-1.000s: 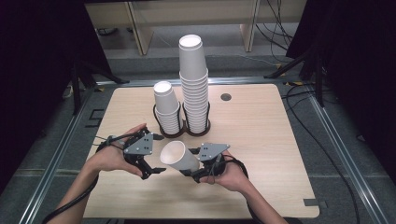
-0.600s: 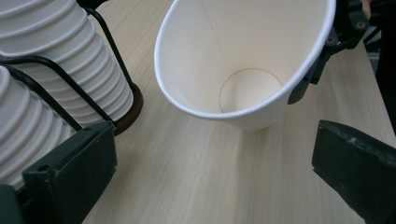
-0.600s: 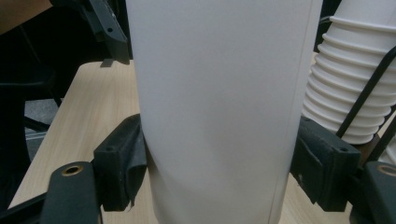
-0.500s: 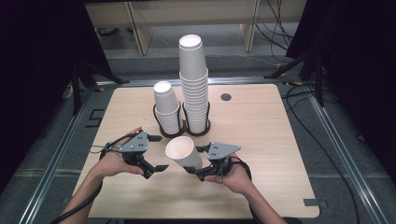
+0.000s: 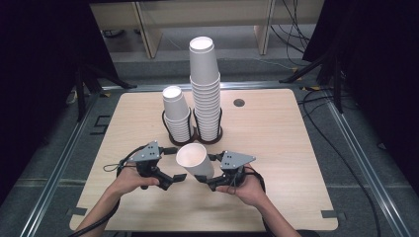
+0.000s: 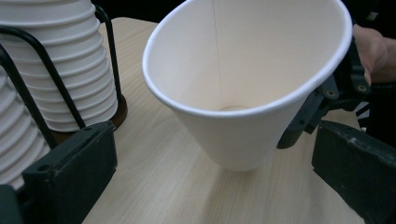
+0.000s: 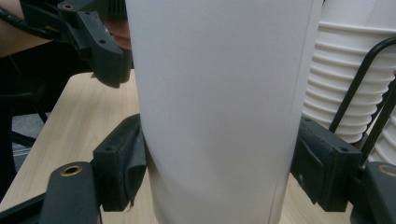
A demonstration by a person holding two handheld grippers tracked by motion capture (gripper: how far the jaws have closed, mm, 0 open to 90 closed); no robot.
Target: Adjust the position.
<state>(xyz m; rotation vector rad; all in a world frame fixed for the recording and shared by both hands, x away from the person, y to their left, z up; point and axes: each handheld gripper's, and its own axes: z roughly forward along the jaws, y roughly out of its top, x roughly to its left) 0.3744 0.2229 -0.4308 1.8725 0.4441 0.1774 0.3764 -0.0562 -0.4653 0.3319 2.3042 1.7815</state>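
Here we hold a single paper cup (image 5: 195, 160) in the right gripper (image 5: 210, 178), whose two black jaws press on opposite sides of the cup's smooth white wall; the right gripper view shows the flat rubbery pads (image 7: 122, 161) clamped against it low down. The cup is a plain tapered cone of matte white paper with a rolled rim and a faint vertical seam inside. It is tilted, mouth turned up and toward our left, and it hangs above the front middle of the table (image 5: 276, 143), just in front of the cup holder (image 5: 191, 134).

Our left gripper (image 5: 170, 180) sits just beside the cup, on its left. Its jaws stand wide apart and hold nothing; in the left gripper view the cup's open mouth fills the space ahead of them, apart from both blocky black jaws.

The table is pale wood-grain laminate with rounded corners. Behind the cup, a black wire holder with a dark round base carries two stacks of ribbed, nested white cups: a short stack (image 5: 177, 114) on the left and a tall stack (image 5: 205, 89) on the right, side by side.
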